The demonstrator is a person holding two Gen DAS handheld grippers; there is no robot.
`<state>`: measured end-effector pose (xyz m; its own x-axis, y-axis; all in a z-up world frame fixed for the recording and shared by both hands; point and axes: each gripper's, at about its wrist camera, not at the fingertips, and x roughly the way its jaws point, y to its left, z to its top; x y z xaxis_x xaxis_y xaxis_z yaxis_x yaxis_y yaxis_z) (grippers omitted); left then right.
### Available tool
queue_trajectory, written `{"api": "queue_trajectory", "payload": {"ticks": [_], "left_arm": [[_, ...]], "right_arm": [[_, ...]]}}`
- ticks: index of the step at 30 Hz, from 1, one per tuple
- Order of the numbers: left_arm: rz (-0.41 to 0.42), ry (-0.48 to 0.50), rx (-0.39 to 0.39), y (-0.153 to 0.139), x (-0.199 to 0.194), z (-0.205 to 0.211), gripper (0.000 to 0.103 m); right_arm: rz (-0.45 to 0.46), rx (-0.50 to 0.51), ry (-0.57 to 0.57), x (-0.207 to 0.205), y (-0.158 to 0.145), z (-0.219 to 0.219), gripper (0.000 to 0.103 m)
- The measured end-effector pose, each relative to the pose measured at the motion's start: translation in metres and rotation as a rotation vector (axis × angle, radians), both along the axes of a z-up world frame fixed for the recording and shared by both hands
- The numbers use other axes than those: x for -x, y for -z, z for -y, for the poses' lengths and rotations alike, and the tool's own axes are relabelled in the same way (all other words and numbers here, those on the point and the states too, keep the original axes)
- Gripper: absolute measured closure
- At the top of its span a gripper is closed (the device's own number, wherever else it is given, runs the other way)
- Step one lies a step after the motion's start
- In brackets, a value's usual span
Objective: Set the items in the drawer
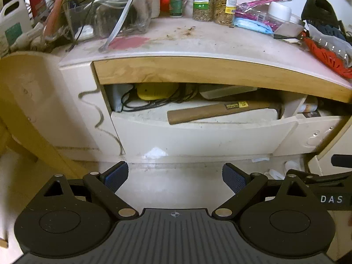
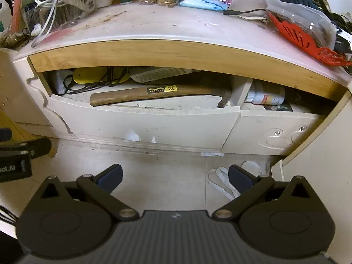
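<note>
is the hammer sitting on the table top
No, the hammer lies inside the open drawer below the table top, its wooden handle pointing left.

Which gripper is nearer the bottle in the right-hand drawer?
Right. The right gripper hangs open below the drawer fronts, with the bottle up and to its right. The left gripper sits further left, facing the hammer.

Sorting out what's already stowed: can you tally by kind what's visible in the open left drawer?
Hammer: 1
Yellow device: 1
Black cable bundle: 1
Flat white comb-like piece: 1
White object at the left end: 1
Total: 5 visible; more may be hidden under the desktop edge.
</note>
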<state>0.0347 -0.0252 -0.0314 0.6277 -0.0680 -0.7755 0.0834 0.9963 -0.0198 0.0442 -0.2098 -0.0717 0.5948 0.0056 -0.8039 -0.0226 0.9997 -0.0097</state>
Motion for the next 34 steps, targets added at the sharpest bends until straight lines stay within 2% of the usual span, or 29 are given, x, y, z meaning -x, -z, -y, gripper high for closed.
{"api": "queue_trajectory", "payload": {"ticks": [15, 20, 29, 34], "left_arm": [[-0.004, -0.021, 0.020, -0.006, 0.013, -0.005, 0.009], [0.020, -0.037, 0.022, -0.007, 0.015, -0.005, 0.009], [-0.015, -0.053, 0.049, -0.004, 0.013, -0.009, 0.008], [-0.014, -0.047, 0.035, -0.003, 0.016, -0.008, 0.007]], "right_arm": [[-0.013, -0.026, 0.007, -0.001, 0.002, 0.002, 0.000], [-0.017, -0.027, 0.000, 0.000, 0.003, 0.000, 0.000], [-0.019, -0.032, 0.004, 0.001, 0.002, 0.001, 0.000], [-0.020, -0.031, -0.001, 0.000, 0.001, 0.000, 0.000]]}}
